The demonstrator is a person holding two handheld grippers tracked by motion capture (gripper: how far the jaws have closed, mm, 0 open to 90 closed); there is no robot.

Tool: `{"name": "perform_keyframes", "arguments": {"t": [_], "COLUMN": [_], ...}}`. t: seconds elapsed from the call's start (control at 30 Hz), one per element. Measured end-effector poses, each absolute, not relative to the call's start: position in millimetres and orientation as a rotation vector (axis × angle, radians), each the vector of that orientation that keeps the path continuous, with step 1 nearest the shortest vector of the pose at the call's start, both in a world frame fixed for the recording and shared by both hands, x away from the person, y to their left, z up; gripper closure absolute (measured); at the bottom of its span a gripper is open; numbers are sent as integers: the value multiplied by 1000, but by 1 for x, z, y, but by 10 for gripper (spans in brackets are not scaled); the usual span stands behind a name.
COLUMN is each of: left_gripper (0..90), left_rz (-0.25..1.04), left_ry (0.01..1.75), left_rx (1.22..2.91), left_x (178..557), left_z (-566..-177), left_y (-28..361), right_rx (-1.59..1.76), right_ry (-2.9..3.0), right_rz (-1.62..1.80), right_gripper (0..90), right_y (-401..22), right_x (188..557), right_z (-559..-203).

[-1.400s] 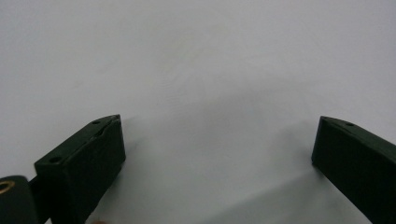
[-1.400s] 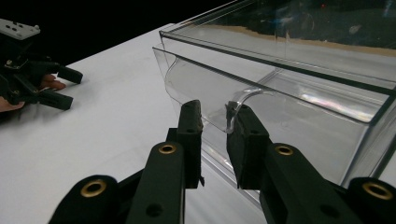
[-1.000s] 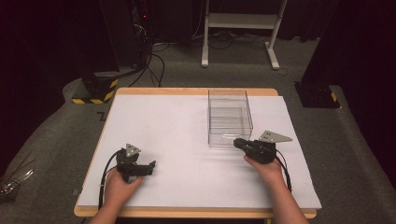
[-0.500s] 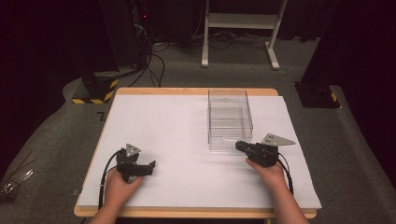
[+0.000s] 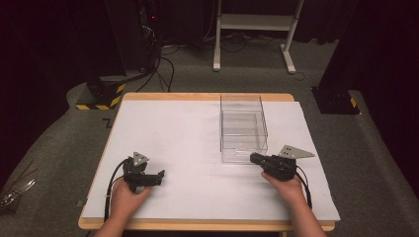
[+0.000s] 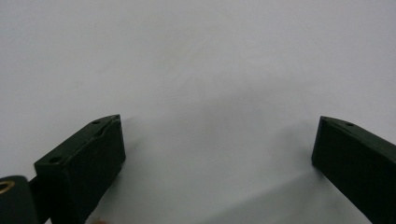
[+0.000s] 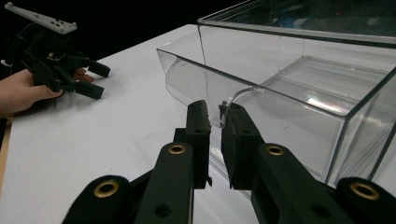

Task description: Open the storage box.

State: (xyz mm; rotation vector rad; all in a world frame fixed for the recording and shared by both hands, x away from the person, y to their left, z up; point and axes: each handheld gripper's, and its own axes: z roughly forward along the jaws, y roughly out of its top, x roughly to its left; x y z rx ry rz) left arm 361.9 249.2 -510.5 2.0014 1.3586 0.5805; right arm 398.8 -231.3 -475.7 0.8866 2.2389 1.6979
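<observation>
A clear plastic box (image 5: 243,129) with a clear drawer (image 7: 299,79) in it stands right of centre on the white table (image 5: 173,128). My right gripper (image 5: 253,158) is at the near front of it. In the right gripper view its jaws (image 7: 215,111) are closed to a narrow gap on the drawer's thin front wall, at the curved notch. My left gripper (image 5: 158,177) rests low on the table's near left, far from the box. Its jaws stand wide apart (image 6: 217,140) over bare white surface and hold nothing. The right gripper view also shows the left gripper (image 7: 95,79), open.
Behind the table stand a white frame's legs (image 5: 252,37) and dark equipment with cables (image 5: 148,54). A black-and-yellow base (image 5: 101,96) sits on the floor at the far left, a black base (image 5: 336,101) at the far right. The white surface left of the box is bare.
My right gripper has drawn back a little toward the table's near edge, and the box's near front appears to have come slightly nearer with it. The left gripper has stayed put.
</observation>
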Motion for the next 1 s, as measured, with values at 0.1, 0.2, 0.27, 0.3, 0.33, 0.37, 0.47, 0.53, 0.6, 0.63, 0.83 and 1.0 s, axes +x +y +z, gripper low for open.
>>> {"name": "perform_keyframes", "arguments": {"t": [0.1, 0.2, 0.27, 0.3, 0.33, 0.37, 0.47, 0.53, 0.6, 0.63, 0.83, 1.0], "left_gripper": [29, 29, 29, 29, 29, 29, 29, 29, 29, 29, 29, 29], "left_rz": [580, 581, 580, 580, 580, 580, 580, 580, 581, 582, 583, 580], "left_ry": [1359, 1359, 1359, 1359, 1358, 1359, 1358, 1359, 1358, 1357, 1357, 1359], "left_rx": [2001, 2001, 2001, 2001, 2002, 2002, 2002, 2001, 2002, 2004, 2004, 2002], "left_x": [362, 362, 362, 362, 362, 362, 362, 362, 362, 362, 362, 362], "left_z": [-511, -511, -511, -511, -510, -511, -511, -511, -511, -510, -510, -511], "left_y": [249, 249, 249, 249, 249, 249, 249, 249, 249, 249, 249, 249], "right_rx": [883, 877, 876, 874, 873, 874, 870, 868, 862, 862, 856, 854], "right_ry": [2244, 2248, 2251, 2252, 2253, 2254, 2259, 2263, 2269, 2270, 2277, 2274], "right_rz": [1703, 1698, 1698, 1697, 1696, 1698, 1694, 1695, 1697, 1697, 1702, 1709], "right_gripper": [815, 816, 817, 817, 817, 817, 818, 819, 820, 820, 822, 824], "right_y": [-232, -232, -232, -232, -233, -233, -233, -233, -234, -234, -234, -235], "right_x": [395, 392, 390, 389, 387, 386, 383, 380, 378, 377, 370, 365], "right_z": [-476, -475, -475, -475, -475, -475, -474, -474, -474, -474, -474, -475]}}
